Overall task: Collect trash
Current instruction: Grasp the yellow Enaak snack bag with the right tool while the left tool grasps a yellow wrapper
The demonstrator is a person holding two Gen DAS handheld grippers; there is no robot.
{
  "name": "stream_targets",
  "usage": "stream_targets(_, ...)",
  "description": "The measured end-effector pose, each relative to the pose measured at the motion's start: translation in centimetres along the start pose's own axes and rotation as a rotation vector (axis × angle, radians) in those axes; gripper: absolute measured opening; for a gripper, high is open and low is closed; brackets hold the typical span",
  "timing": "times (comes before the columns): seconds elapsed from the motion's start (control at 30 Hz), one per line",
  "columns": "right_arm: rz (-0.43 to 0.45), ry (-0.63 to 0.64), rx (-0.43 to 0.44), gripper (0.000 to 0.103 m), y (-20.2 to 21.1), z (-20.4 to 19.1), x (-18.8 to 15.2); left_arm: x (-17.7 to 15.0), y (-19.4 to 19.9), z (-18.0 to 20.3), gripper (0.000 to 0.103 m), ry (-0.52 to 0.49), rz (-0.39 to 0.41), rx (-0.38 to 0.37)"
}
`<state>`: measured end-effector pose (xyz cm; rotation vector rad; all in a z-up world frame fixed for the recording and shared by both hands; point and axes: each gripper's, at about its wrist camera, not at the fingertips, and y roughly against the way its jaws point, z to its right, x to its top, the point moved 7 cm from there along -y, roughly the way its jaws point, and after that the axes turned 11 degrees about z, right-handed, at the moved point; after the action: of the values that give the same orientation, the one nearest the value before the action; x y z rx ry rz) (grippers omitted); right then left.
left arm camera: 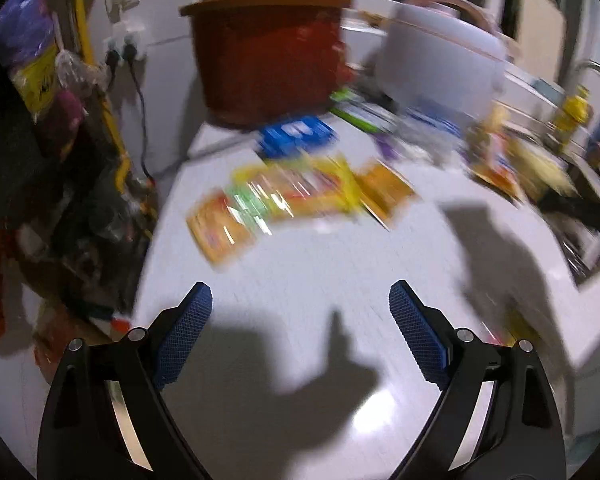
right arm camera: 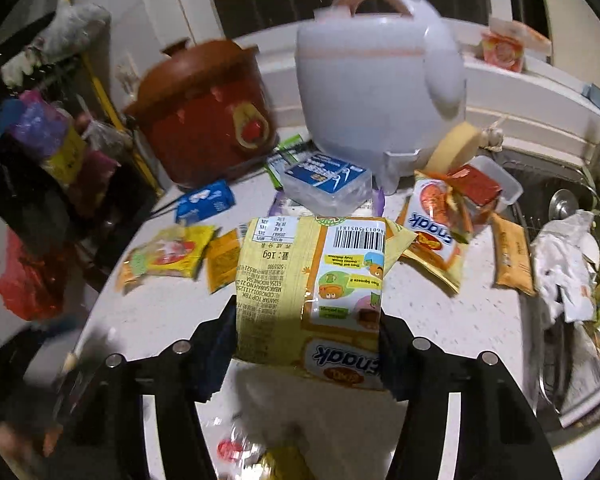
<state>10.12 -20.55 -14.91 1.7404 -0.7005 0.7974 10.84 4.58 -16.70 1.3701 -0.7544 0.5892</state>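
My left gripper [left arm camera: 300, 296] is open and empty over the white counter [left arm camera: 300, 272], short of a blurred yellow snack wrapper [left arm camera: 284, 192] and a blue packet [left arm camera: 296, 136]. My right gripper [right arm camera: 308, 320] is shut on a yellow snack wrapper [right arm camera: 312, 292] with a barcode, held above the counter [right arm camera: 452, 320]. More wrappers lie beyond it: a yellow one [right arm camera: 168, 256], an orange sachet [right arm camera: 222, 260], a white-and-orange snack bag [right arm camera: 436, 232], a brown packet [right arm camera: 512, 260] and a blue packet [right arm camera: 206, 202].
A brown clay pot [right arm camera: 204, 116] and a white rice cooker [right arm camera: 376, 92] stand at the back. A sink [right arm camera: 568, 216] with crumpled paper [right arm camera: 564, 264] is on the right. Hanging bags [right arm camera: 32, 152] crowd the left edge. A clear plastic box [right arm camera: 326, 184] sits mid-counter.
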Motion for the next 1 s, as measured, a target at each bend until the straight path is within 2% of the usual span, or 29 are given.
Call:
stream_targets(0.07, 0.002, -0.026, 0.015, 0.059, 1.0, 0.1, -0.3, 1.7, -2.4, -1.7, 0.088, 0.006, 0.009, 0.026)
stream_targets(0.13, 0.002, -0.048, 0.022, 0.059, 1.4, 0.4, -0.8, 2.3, -4.1, -2.9, 0.088, 0.013, -0.004, 0.018)
stream_targets(0.33, -0.012, -0.086, 0.021, 0.059, 1.5, 0.9, -2.0, 1.9, -8.5, -4.0, 0.088, -0.056, -0.103, -0.098)
stream_targets(0.4, -0.014, -0.096, 0.024, 0.059, 1.4, 0.7, -2.1, 1.4, -9.3, -3.7, 0.081, -0.076, -0.128, -0.141)
stream_targets(0.43, -0.012, -0.095, 0.024, 0.059, 1.4, 0.6, -2.1, 1.3, -9.3, -3.6, 0.065, -0.087, -0.122, -0.157)
stream_targets(0.5, -0.006, -0.093, 0.026, 0.059, 1.3, 0.3, -2.0, 1.6, -8.7, -3.1, 0.048, -0.095, -0.099, -0.213)
stream_targets(0.57, -0.007, -0.091, 0.034, 0.059, 1.1, -0.1, -2.0, 1.9, -8.2, -3.1, 0.04, -0.062, -0.085, -0.27)
stream_targets(0.67, -0.011, -0.095, 0.053, 0.059, 0.8, -0.9, -2.1, 2.2, -7.7, -3.3, 0.034, -0.04, -0.065, -0.298)
stream_targets(0.7, -0.011, -0.09, 0.058, 0.059, 0.8, -1.2, -2.1, 2.3, -7.3, -3.4, 0.003, -0.019, -0.053, -0.317)
stream_targets(0.8, -0.009, -0.082, 0.079, 0.059, 0.8, -2.1, -2.2, 2.6, -6.4, -3.7, 0.0, 0.048, -0.041, -0.359)
stream_targets(0.93, -0.009, -0.08, 0.105, 0.059, 0.6, -3.1, -2.2, 1.9, -6.1, -3.8, 0.0, 0.042, -0.04, -0.325)
stream_targets(1.0, -0.009, -0.073, 0.114, 0.059, 0.7, -3.5, -2.3, 2.7, -5.5, -3.8, 0.0, 0.018, -0.002, -0.309)
